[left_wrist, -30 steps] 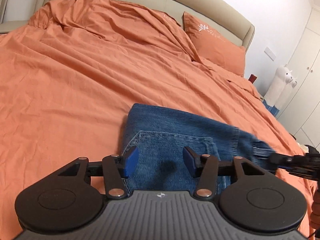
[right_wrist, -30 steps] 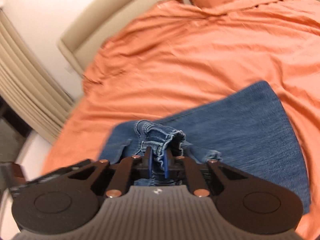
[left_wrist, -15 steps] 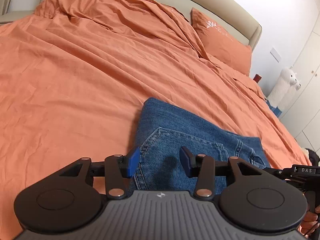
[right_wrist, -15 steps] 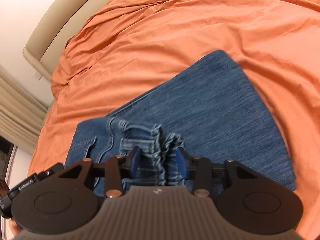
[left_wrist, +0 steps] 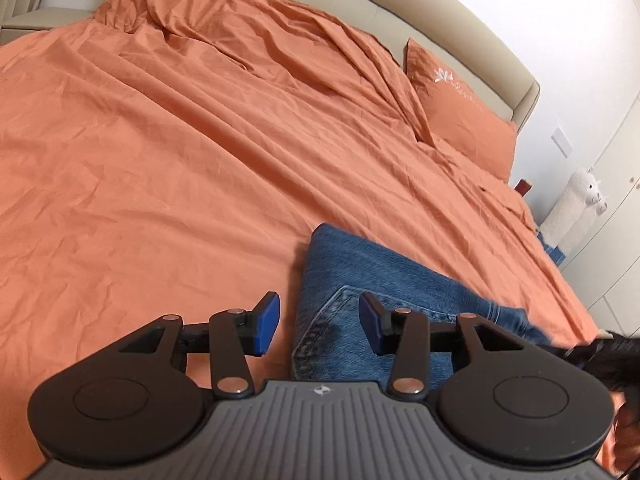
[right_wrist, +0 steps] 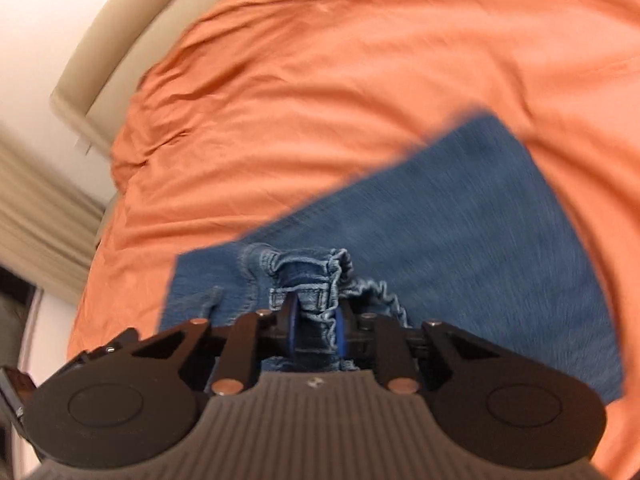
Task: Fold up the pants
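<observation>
The blue denim pants (left_wrist: 384, 276) lie folded on the orange bed, back pocket up. My left gripper (left_wrist: 318, 322) is open and empty, hovering over the pants' left edge near the pocket. In the right wrist view the pants (right_wrist: 460, 216) spread ahead, blurred by motion. My right gripper (right_wrist: 316, 330) is shut on a bunched piece of the waistband (right_wrist: 308, 276) and holds it raised off the folded cloth. The right gripper's tip shows at the left wrist view's right edge (left_wrist: 600, 350).
The orange bedsheet (left_wrist: 180, 152) covers the whole bed, with a rumpled duvet and an orange pillow (left_wrist: 456, 108) by the beige headboard (left_wrist: 460, 20). A white plush toy (left_wrist: 576, 208) stands by the cabinets at right. Curtains (right_wrist: 36, 216) hang beyond the bed's edge.
My right gripper was open around the waistband half a second ago and has shut on it again. My left gripper has shifted left, staying open, and now straddles the pants' left edge.
</observation>
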The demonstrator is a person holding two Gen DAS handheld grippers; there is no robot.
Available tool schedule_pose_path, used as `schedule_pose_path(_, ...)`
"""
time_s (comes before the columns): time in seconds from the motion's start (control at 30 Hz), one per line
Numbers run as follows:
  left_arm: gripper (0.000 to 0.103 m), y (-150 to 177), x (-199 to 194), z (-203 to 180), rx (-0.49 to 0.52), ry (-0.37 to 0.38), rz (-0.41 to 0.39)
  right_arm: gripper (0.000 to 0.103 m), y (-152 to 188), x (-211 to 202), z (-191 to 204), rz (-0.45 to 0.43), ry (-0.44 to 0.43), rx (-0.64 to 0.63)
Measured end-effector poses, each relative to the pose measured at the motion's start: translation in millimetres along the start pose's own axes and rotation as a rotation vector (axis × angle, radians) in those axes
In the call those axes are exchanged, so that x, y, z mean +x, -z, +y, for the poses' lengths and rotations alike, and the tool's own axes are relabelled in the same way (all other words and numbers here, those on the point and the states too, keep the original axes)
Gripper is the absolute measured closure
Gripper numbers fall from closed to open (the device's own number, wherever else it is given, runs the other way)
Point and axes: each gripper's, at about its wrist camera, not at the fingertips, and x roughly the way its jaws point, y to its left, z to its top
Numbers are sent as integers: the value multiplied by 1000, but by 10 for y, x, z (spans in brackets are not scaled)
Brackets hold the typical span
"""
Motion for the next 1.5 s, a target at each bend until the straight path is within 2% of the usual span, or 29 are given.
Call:
schedule_pose_path(0.23, 53, 0, -103, 30, -12, 12, -35, 91, -389, -487, 965, -86, 21, -239)
schedule_pose_path(0.33, 55, 14, -95, -15, 17, 29, -29, 91, -586, -675, 1067, -140, 48, -252)
schedule_pose_path(0.43, 57, 56, -62, -87, 51, 49, -14, 92, -742, -773, 891, -165, 98, -232)
schedule_pose_path(0.57, 58, 132, 6, -209, 116, 56, 5, 92, -811, -728, 297, -159, 174, -157)
schedule_pose_path(0.7, 58, 209, 109, -282, 158, 62, 37, 92, -751, -486, -363, -110, 210, -70)
schedule_pose_path(0.87, 58, 288, 190, -361, 220, 69, 56, 93, -694, -157, -902, -85, 210, -17)
schedule_pose_path(1.03, 58, 347, 244, -427, 259, 74, 66, 92, -688, 205, -1096, -59, 242, -58)
schedule_pose_path(1.13, 58, 364, 240, -453, 275, 60, 65, 89, -686, 298, -1158, -58, 251, -49)
schedule_pose_path(1.17, 58, 363, 231, -462, 280, 51, 66, 87, -685, 298, -1136, -59, 258, -60)
schedule_pose_path(1.2, 58, 368, 205, -484, 287, 39, 66, 81, -685, 277, -1102, -59, 270, -78)
schedule_pose_path(1.27, 58, 369, 134, -561, 307, 6, 69, 74, -678, 169, -1035, -75, 289, -103)
schedule_pose_path(1.37, 58, 375, -54, -725, 350, -32, 66, 73, -582, -151, -907, -132, 259, -149)
schedule_pose_path(1.43, 50, 386, -188, -865, 384, -38, 65, 73, -452, -401, -811, -171, 224, -196)
schedule_pose_path(1.5, 47, 424, -354, -1030, 432, -33, 73, 73, -263, -633, -714, -201, 221, -249)
